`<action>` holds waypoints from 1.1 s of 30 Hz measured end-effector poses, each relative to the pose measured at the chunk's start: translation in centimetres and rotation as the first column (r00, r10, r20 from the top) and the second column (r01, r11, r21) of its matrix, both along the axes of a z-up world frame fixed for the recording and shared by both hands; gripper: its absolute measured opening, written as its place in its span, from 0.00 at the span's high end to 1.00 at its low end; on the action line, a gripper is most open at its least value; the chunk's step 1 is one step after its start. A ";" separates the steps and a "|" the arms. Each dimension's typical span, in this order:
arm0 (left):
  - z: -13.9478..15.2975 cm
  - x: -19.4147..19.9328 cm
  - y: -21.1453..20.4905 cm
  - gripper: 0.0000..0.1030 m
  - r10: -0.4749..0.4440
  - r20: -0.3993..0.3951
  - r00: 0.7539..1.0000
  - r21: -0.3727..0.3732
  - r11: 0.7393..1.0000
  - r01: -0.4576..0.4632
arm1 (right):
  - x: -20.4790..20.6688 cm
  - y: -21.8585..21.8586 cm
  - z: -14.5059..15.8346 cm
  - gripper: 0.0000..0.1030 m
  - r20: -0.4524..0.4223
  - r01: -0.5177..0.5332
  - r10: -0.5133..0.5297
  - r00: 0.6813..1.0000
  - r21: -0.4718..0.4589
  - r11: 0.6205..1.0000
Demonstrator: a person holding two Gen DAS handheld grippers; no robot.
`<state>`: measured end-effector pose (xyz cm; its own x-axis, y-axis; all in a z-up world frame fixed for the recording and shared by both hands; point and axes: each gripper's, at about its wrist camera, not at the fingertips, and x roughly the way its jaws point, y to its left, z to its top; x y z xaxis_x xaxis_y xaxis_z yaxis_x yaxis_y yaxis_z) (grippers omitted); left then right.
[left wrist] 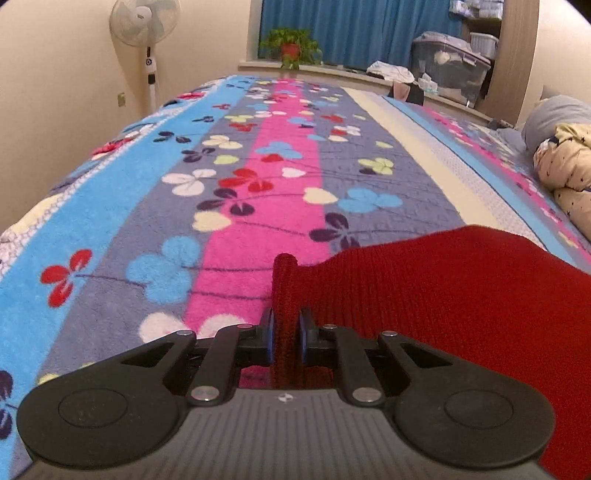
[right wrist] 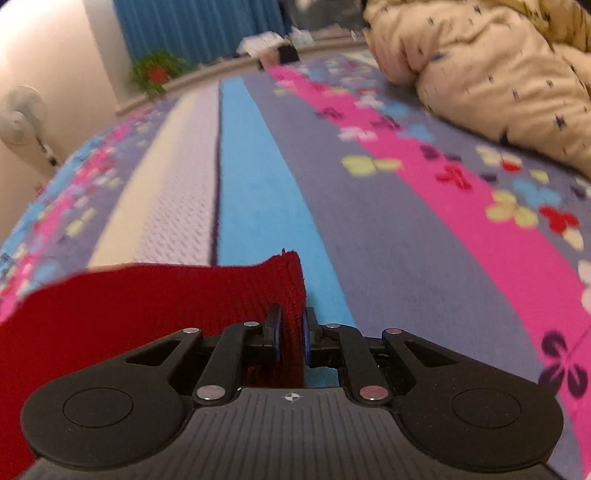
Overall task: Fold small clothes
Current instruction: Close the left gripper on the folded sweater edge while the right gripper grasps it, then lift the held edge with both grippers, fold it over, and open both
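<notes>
A dark red knitted garment (left wrist: pixel 443 314) is held between both grippers above a bed. My left gripper (left wrist: pixel 286 334) is shut on the garment's left edge, which sticks up between the blue pads. The cloth spreads away to the right in the left wrist view. My right gripper (right wrist: pixel 291 332) is shut on the garment's right edge, and the red knit (right wrist: pixel 129 306) spreads away to the left in the right wrist view. The rest of the garment hangs out of sight below the grippers.
The bed is covered by a striped flowered blanket (left wrist: pixel 229 192) in blue, grey and pink. A cream quilt (right wrist: pixel 487 70) lies bunched at the right. A standing fan (left wrist: pixel 146 33), a potted plant (left wrist: pixel 290 46) and storage boxes (left wrist: pixel 450 62) stand beyond the far end.
</notes>
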<state>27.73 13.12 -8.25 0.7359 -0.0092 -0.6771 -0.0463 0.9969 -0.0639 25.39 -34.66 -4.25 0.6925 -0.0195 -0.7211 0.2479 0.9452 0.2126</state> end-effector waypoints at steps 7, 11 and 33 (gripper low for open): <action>2.4 -1.4 0.5 0.68 0.037 -0.002 0.999 -0.047 0.998 -0.037 | -1.7 0.9 1.3 0.72 0.004 0.002 -0.002 1.000 -0.038 0.999; 6.2 -4.2 0.3 0.66 0.020 0.024 1.000 -0.049 0.999 -0.019 | -4.6 1.7 4.2 0.58 0.060 -0.038 0.050 0.997 -0.183 0.982; 4.6 -15.2 0.8 0.41 -0.019 -0.217 0.976 -0.011 1.000 0.017 | -14.3 3.5 3.3 0.38 -0.202 -0.238 0.210 0.957 -0.127 0.963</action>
